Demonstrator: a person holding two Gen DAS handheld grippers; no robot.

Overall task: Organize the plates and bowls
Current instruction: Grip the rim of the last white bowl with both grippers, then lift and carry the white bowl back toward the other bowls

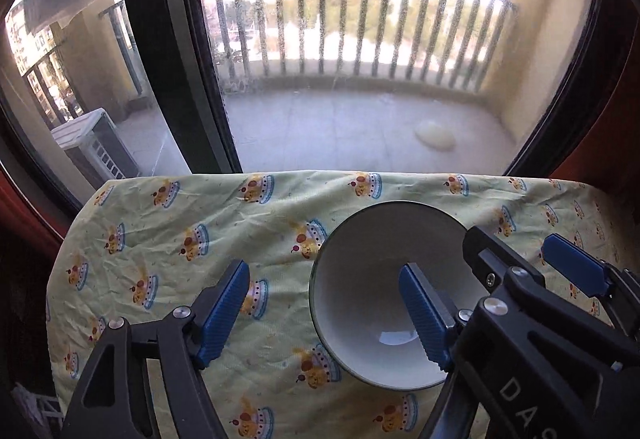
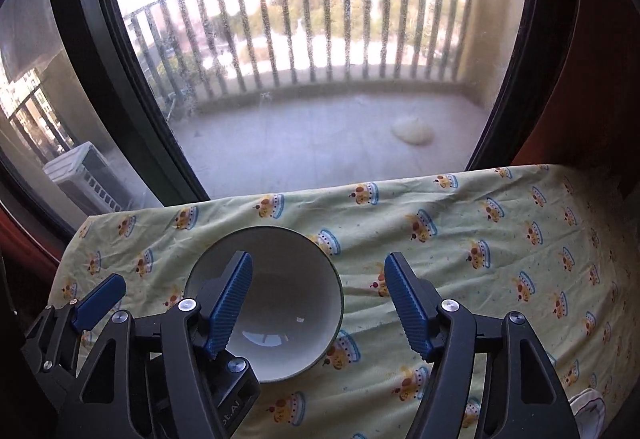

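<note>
Judging from the single white bowl seen upright on the cloth-covered worktop, little sorting is done; the left gripper and right gripper are held open astride its rim, nothing gripped

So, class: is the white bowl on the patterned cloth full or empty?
Empty. The bowl sits upright on the cloth, and its bare white inside shows only reflected light at the bottom.
</note>
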